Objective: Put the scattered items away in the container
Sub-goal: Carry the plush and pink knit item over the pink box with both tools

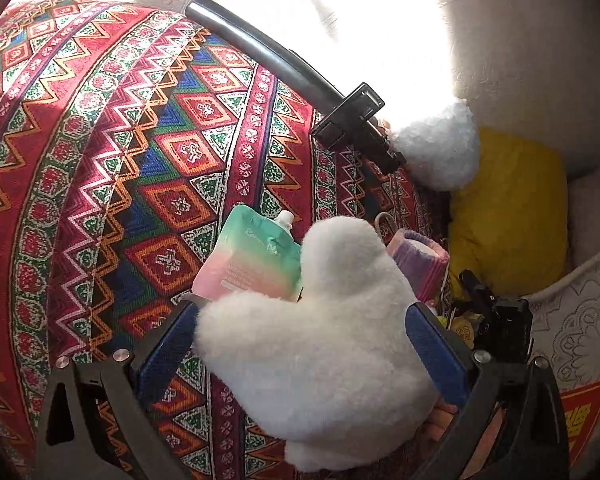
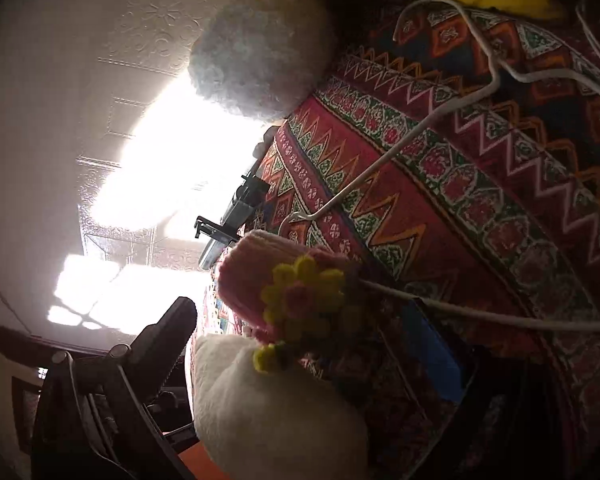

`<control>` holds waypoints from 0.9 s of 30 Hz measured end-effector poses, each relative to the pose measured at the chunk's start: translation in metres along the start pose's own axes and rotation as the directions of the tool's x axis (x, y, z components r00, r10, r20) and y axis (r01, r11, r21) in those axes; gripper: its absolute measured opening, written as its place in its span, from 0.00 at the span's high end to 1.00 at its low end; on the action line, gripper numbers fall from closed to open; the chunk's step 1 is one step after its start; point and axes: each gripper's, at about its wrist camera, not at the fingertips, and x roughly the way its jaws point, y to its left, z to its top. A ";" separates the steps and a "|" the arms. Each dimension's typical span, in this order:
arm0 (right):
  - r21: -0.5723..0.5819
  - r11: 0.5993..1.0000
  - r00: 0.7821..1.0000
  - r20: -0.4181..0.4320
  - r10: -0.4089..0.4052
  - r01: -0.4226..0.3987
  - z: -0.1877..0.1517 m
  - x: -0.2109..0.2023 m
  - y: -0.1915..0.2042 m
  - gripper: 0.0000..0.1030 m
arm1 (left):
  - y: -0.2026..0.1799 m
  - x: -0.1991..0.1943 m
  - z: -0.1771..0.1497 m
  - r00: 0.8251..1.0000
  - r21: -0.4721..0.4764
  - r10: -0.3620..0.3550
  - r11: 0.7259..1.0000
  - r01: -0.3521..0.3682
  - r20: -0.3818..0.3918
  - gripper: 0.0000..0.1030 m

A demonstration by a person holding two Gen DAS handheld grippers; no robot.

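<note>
Jaws of the left gripper press on a white plush toy from both sides; the right gripper stands wide around a pink knitted piece with a yellow flower, grip unclear.

All lies on the patterned cloth. Against the plush toy's far side leans a green-pink pouch, with the pink piece just right of it. A white wire hanger rests on the cloth beyond the pink piece, and a yellow cushion lies off the cloth's edge.
</note>
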 end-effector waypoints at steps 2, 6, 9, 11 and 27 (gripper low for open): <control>-0.091 0.996 1.000 0.014 -0.021 0.022 -0.002 0.017 0.011 0.00 | -0.002 0.011 -0.004 0.999 0.019 -0.003 1.000 0.002 0.032 0.00; -0.200 0.979 0.999 0.011 0.032 -0.030 -0.039 0.024 0.023 0.27 | -0.015 0.005 -0.041 0.994 0.091 -0.006 0.996 -0.005 0.113 0.19; -0.188 0.981 0.998 0.039 0.049 -0.041 -0.090 -0.007 0.015 0.30 | -0.001 -0.030 -0.087 0.990 0.045 -0.063 0.997 0.058 0.122 0.29; -0.200 0.979 0.998 0.036 0.056 -0.047 -0.133 -0.039 0.012 0.30 | 0.012 -0.061 -0.128 0.989 0.034 -0.091 0.996 0.087 0.118 0.33; -0.417 0.908 0.998 0.024 0.050 -0.035 -0.451 -0.244 0.067 0.30 | 0.103 -0.309 -0.403 0.965 -0.043 -0.157 0.985 0.169 0.210 0.37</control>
